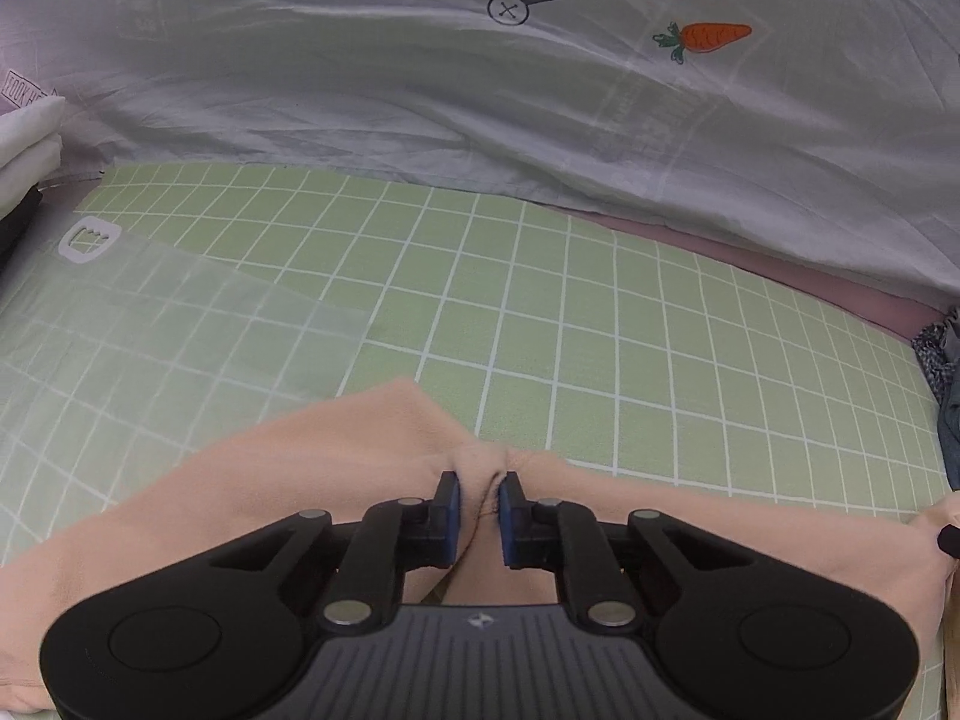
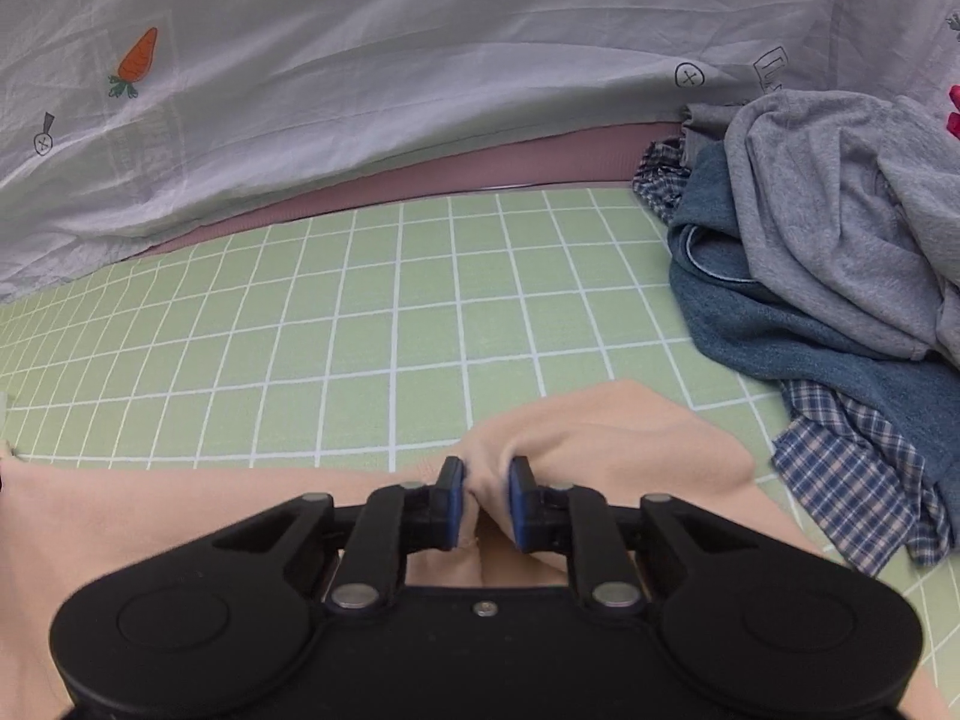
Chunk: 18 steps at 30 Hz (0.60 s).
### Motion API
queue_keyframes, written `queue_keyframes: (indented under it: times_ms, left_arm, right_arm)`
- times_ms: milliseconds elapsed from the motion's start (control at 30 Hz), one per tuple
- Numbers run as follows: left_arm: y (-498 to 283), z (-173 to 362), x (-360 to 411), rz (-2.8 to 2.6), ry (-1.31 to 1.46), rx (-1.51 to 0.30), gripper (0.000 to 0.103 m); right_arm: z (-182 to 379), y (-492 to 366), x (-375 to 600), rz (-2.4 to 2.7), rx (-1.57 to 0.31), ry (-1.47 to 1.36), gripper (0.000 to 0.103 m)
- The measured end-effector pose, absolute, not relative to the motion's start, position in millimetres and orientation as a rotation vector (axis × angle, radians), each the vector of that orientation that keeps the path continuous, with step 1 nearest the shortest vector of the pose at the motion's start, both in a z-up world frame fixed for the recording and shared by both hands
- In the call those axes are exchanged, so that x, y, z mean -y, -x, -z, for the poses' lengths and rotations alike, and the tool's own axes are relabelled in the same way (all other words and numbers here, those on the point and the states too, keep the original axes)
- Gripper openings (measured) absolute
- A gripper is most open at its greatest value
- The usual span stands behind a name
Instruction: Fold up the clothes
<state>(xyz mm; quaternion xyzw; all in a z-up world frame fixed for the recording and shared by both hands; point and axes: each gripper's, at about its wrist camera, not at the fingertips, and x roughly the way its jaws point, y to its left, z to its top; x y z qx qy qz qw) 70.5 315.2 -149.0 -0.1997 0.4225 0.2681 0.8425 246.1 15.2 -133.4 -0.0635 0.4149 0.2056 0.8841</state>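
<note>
A peach garment [image 1: 288, 468] lies along the near edge of the green checked sheet [image 1: 540, 300]. My left gripper [image 1: 478, 483] is shut on a bunched fold of it. In the right wrist view the same peach garment [image 2: 630, 438] is pinched in my right gripper [image 2: 486, 471], which is shut on a thick fold. The cloth stretches between the two grippers and drapes under both. The tip of the other gripper [image 1: 948, 537] shows at the right edge of the left wrist view.
A grey-white quilt [image 1: 480, 108] with carrot prints is heaped along the far side. A pile of grey, blue and plaid clothes [image 2: 840, 276] sits at the right. Folded white cloth [image 1: 27, 144] lies at the far left.
</note>
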Motion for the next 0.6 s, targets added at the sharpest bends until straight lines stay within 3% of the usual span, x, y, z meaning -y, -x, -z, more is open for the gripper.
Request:
queue_keyframes:
  times_ms: [267,600]
  left_arm:
    - [5.1,89.8,-262.0,-0.582,0.381,-0.783,0.013]
    - [102.7,130.5,-211.9,-0.590,0.453,-0.969,0.013]
  right_arm:
    - [81.8,-170.4,28.5,-0.447,-0.738,0.112,0.013]
    - [119.0,-69.1,86.4,-0.442,-0.901,0.184,0.010]
